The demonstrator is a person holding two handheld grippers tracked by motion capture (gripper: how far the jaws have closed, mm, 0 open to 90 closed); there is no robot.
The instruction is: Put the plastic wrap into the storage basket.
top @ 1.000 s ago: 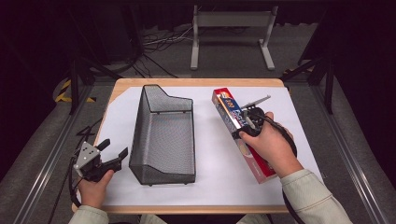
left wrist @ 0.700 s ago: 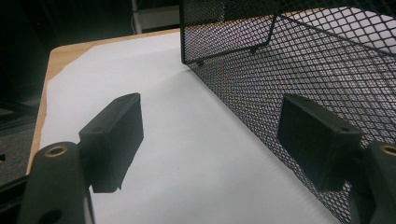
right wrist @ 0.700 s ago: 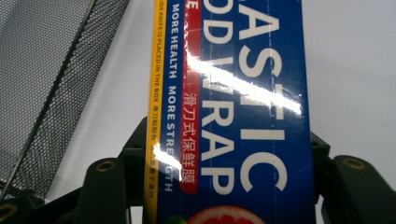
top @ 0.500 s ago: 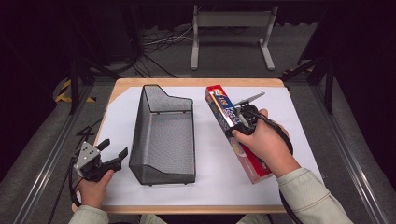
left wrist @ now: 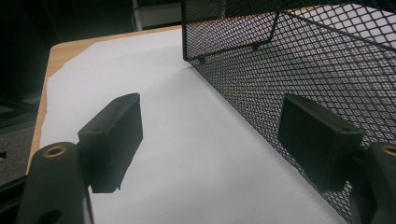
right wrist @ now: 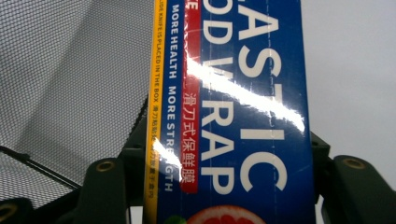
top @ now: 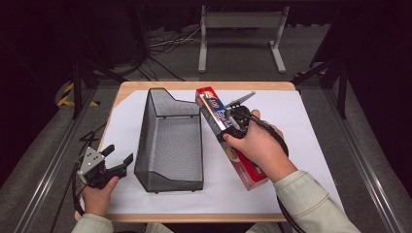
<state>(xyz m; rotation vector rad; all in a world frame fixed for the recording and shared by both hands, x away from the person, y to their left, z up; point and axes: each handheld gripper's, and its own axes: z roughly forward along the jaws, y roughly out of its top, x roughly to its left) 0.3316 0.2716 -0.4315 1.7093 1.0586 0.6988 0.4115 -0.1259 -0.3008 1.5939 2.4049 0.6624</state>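
Note:
A long red and blue plastic wrap box [top: 219, 118] hangs above the white sheet, just right of the black mesh basket [top: 170, 141]. My right gripper [top: 232, 127] is shut across the box near its middle; in the right gripper view the box [right wrist: 233, 112] sits between the two jaws, with the basket mesh [right wrist: 70, 74] to its left. My left gripper [top: 118, 158] rests at the table's front left corner, open and holding nothing. In the left gripper view its fingers [left wrist: 114, 140] stand wide apart, and the basket wall [left wrist: 299, 60] rises close on the right.
White paper [top: 301, 126] covers the wooden table [top: 121, 92]. A metal stand [top: 240, 36] and cables lie on the floor beyond the far edge. Rails run along both sides of the table.
My right gripper has carried the box leftward and a little up, closer to the basket. The left gripper has stayed in place.

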